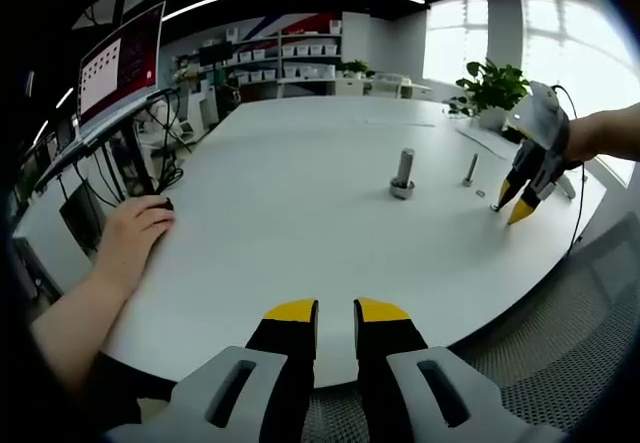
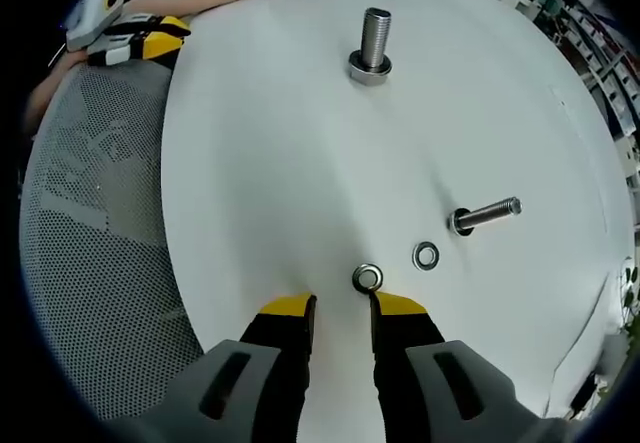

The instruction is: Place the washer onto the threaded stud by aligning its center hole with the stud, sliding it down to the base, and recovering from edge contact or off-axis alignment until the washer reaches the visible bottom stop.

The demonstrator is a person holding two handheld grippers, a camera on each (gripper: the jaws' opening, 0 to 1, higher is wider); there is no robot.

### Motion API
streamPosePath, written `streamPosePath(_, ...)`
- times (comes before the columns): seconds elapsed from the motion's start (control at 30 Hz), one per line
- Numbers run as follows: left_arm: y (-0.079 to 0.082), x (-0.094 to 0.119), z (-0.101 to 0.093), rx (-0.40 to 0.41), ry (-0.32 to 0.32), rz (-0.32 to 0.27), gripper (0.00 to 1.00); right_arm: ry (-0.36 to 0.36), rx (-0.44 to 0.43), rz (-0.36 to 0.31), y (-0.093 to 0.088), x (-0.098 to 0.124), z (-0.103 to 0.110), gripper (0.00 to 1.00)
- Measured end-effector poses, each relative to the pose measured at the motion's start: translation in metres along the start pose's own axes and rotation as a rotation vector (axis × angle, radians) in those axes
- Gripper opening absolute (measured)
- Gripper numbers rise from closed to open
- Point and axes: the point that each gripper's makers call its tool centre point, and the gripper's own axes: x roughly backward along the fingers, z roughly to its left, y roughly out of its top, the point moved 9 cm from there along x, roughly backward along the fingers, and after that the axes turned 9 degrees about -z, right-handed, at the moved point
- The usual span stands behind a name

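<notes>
In the right gripper view, the right hand-held gripper sits bottom centre, jaws spread, empty; 1 washer lies on the white desk just beyond its tips, another washer right of it, the threaded stud upright at upper centre

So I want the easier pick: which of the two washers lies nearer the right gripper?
The washer just ahead of the right gripper, between its open yellow tips. The other washer lies farther off, beside the smaller bolt.

Silver washer on white table (yellow-tipped black tool).
</notes>
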Motion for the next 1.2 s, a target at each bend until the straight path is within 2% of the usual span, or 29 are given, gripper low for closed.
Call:
streamPosePath(0.17, 0.0, 0.0, 0.0, -0.002, -0.001, 0.003, 0.12, 0.008, -0.005, -0.027, -0.001, 0.0, -0.002, 0.25)
streamPosePath(0.3, 0.0, 0.0, 0.0, -0.003, 0.0, 0.005, 0.12, 0.002, -0.029, -0.102, -0.005, 0.0, -0.004, 0.24)
streamPosePath(0.37, 0.0, 0.0, 0.0, -0.003, 0.0, 0.005, 0.12, 0.0, -0.026, -0.12, -0.006, 0.001, -0.003, 0.24)
streamPosePath(0.57, 0.0, -0.001, 0.0, -0.006, -0.004, 0.009, 0.12, -0.029, -0.078, -0.204, -0.001, -0.004, -0.008, 0.23)
streamPosePath(0.7, 0.0, -0.001, 0.0, -0.005, -0.003, 0.009, 0.12, -0.033, -0.06, -0.213, 0.002, -0.006, -0.008, 0.23)
streamPosePath(0.83, 0.0, -0.001, 0.0, -0.006, -0.003, 0.01, 0.12, -0.039, -0.044, -0.19, 0.005, -0.006, -0.008, 0.2)
streamPosePath(0.97, 0.0, -0.001, 0.0, -0.005, -0.003, 0.009, 0.12, -0.04, 0.02, -0.167, 0.006, -0.008, -0.007, 0.15)
streamPosePath(1.13, 0.001, 0.0, -0.001, -0.003, -0.002, 0.008, 0.12, -0.051, 0.007, -0.185, 0.004, -0.007, -0.007, 0.14)
streamPosePath(1.2, 0.0, 0.0, 0.0, -0.004, -0.003, 0.008, 0.12, -0.058, -0.056, -0.212, 0.001, -0.006, -0.008, 0.14)
